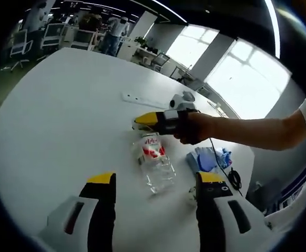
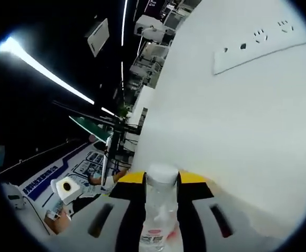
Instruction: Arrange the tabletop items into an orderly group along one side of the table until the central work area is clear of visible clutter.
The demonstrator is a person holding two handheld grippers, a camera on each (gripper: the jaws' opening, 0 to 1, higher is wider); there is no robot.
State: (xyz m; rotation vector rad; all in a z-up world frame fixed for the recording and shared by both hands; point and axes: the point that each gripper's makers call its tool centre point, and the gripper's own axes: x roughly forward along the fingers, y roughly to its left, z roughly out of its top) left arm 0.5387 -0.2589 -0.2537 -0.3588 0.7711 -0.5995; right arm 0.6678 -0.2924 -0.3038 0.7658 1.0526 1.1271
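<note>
Daylight is flooding through large windows (image 1: 247,73) at upper right; office chairs (image 1: 17,46) are standing upper left.

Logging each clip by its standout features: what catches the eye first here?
A clear bottle with a red label lies on the white table, its capped end between the jaws of the right gripper, which a hand brings in from the right of the left gripper view. The left gripper hangs open just short of it. Blue cloth sits beside the bottle, and a white power strip lies farther off.

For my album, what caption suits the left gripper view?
Right claw closing on a clear water bottle lying on a white table.
</note>
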